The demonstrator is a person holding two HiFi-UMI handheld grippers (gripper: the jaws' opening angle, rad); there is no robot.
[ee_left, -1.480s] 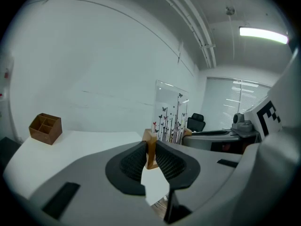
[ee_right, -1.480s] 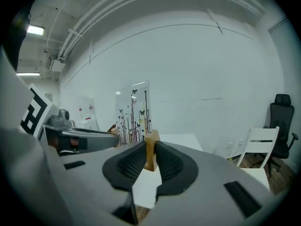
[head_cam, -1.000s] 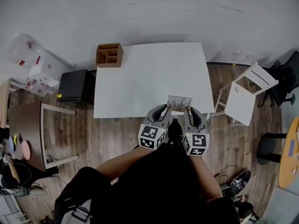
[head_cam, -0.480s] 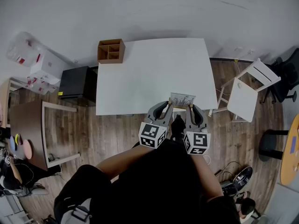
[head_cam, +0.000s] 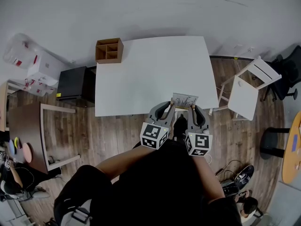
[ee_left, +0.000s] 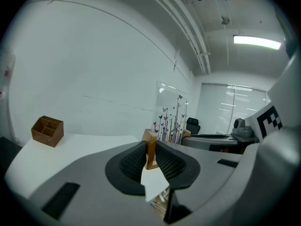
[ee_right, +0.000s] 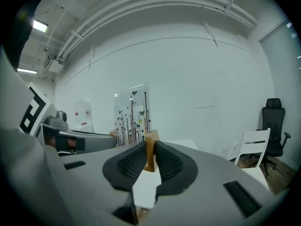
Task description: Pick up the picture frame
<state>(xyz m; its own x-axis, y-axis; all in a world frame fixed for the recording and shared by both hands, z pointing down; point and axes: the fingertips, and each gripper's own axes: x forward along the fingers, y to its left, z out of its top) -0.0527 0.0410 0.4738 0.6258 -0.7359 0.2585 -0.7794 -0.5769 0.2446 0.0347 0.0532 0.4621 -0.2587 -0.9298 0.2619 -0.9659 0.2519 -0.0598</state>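
The picture frame [head_cam: 184, 100] is a clear pane printed with dark flower stems and butterflies, on wooden end blocks. It hangs over the near right edge of the white table [head_cam: 150, 74], held from both ends. My left gripper [head_cam: 171, 108] is shut on its left wooden block [ee_left: 151, 149]. At the other end my right gripper [head_cam: 191, 109] is shut on the right wooden block [ee_right: 150, 149]. In the left gripper view the pane [ee_left: 171, 113] rises upright beyond the jaws; the right gripper view shows the pane [ee_right: 132, 113] likewise.
A brown wooden organiser box [head_cam: 109, 51] sits at the table's far left corner. A white chair [head_cam: 248, 89] stands to the right of the table, with a black office chair [head_cam: 287, 74] further right. A black cabinet [head_cam: 74, 84] and a wooden frame [head_cam: 47, 135] stand to the left.
Both grippers have stayed shut on the frame. The frame has shifted slightly right and toward the table in the head view.
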